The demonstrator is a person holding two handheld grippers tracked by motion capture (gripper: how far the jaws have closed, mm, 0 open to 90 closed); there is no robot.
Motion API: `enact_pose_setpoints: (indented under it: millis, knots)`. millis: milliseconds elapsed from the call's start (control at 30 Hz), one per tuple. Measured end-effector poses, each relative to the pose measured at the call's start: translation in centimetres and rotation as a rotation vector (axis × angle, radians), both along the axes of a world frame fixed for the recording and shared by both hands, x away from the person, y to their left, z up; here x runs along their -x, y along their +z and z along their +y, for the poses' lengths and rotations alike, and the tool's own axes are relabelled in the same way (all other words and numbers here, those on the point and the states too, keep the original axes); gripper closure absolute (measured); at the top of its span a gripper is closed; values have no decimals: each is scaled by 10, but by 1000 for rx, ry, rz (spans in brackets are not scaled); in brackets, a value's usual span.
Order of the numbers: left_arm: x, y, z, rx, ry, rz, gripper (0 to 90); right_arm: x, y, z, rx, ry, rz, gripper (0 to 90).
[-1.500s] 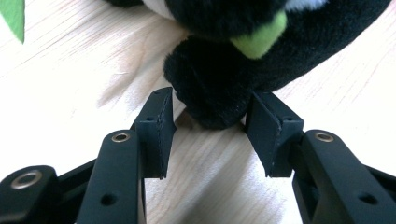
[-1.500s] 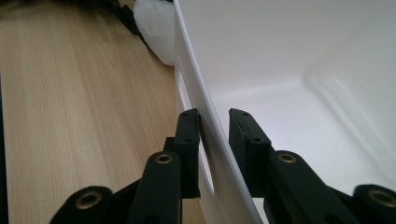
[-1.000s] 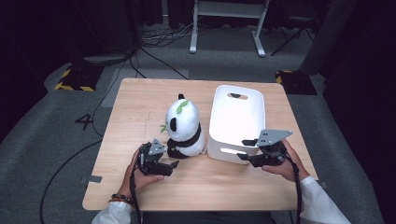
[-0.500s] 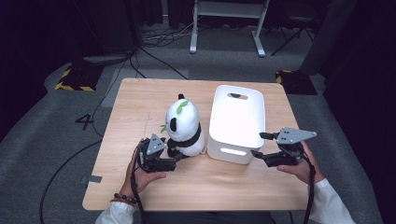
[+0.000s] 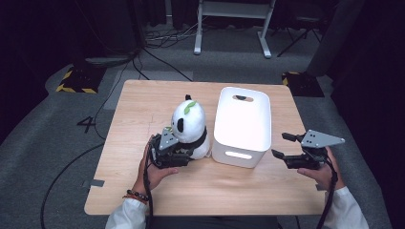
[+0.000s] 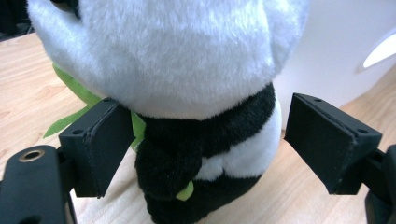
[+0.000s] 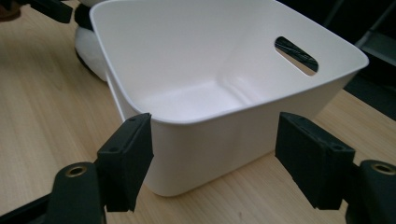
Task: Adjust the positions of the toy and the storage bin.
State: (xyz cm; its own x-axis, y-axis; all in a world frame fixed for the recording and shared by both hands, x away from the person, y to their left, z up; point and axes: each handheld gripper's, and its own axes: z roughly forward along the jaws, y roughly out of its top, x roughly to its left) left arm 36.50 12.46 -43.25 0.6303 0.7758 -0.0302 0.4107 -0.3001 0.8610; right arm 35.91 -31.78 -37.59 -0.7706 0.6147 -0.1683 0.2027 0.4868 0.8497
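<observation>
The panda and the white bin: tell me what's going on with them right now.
A person at a wooden table holds a claw in each hand. The left claw is at the toy panda, its jaws open on either side of the body with no pad pressing on it. The panda sits upright on the table beside the empty white bin. The right claw is off to the bin's right, clear of it, and its jaws have just been opening with nothing between them.
</observation>
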Motion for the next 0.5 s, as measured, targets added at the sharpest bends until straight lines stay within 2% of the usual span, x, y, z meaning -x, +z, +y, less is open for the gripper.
enact_pose_setpoints:
  millis: [100,167,267,400,500]
  knots:
    - [-5,-2,-3,10,3,19,147,-1,-4,-7,-6,-18,3,279]
    - [-10,-4,-6,-8,14,30,152,-2,-8,-11,18,-53,-10,278]
    - [-15,-7,-8,-14,23,51,151,-3,-13,-16,3,-66,-1,279]
    - [-23,-10,-12,-11,11,63,82,-8,-24,-28,-21,-109,13,280]
    - [-29,-13,-15,-15,-3,84,58,-11,-32,-35,-14,-135,24,278]
